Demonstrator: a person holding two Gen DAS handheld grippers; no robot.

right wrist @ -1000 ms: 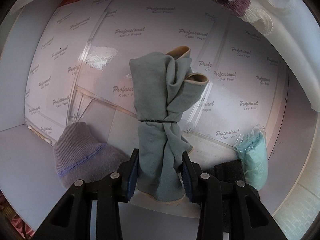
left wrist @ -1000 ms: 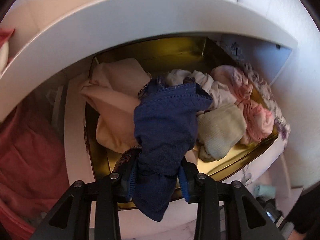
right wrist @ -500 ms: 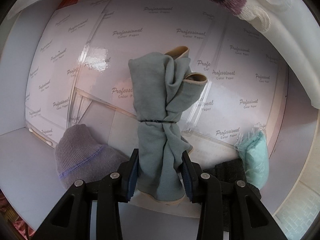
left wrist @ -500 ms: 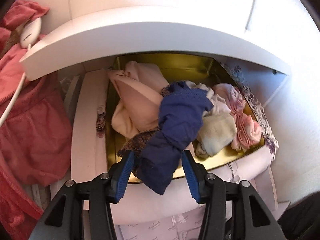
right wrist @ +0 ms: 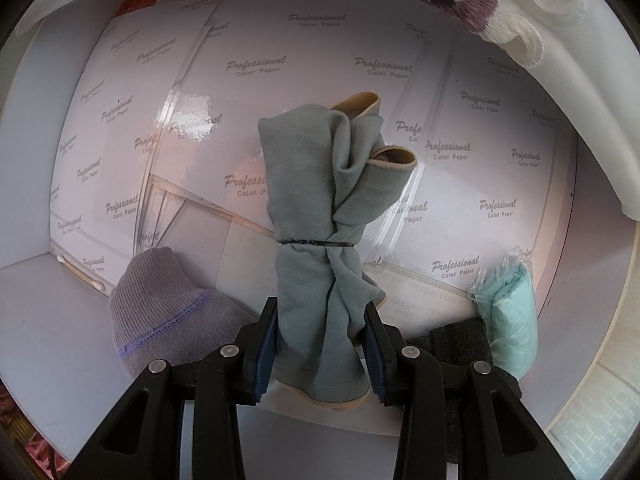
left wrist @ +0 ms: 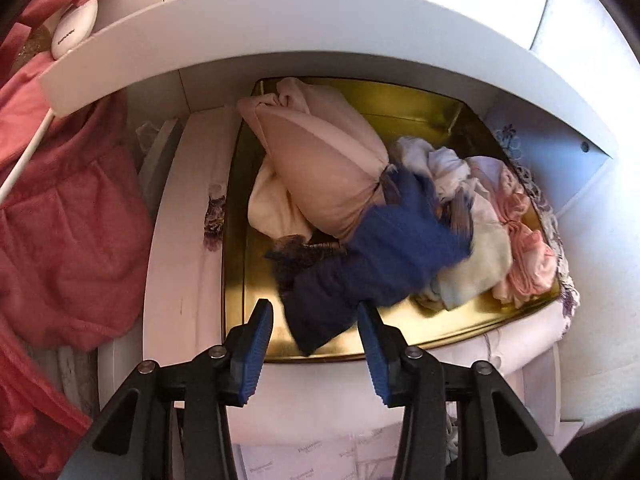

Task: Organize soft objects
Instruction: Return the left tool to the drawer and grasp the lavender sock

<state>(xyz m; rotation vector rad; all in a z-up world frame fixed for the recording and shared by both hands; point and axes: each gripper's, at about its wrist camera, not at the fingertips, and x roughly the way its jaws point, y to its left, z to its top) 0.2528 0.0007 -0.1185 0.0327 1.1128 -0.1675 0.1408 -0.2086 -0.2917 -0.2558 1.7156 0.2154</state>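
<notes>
Right now the navy blue garment [left wrist: 380, 256] lies blurred in the gold tin tray [left wrist: 234, 240], draped over the front of the pile, its lower end hanging just between the blue pads of the left tool [left wrist: 316, 340], which is spread wide and grips nothing. Beside it in the tray sit a beige padded bundle [left wrist: 324, 172], a cream piece [left wrist: 476, 264] and a pink ruffled piece [left wrist: 524, 252]. A red garment [left wrist: 68, 216] hangs left of the shelf.

Over on the other side, the right tool [right wrist: 320, 344] is clamped on the grey-green sock bundle [right wrist: 320, 208], tied with a thin black band and standing upright between the pads. A lilac knit sock [right wrist: 168, 312] lies near left, a mint packet in plastic [right wrist: 512, 312] well to the right, on printed colour-paper sheets [right wrist: 320, 40].
</notes>
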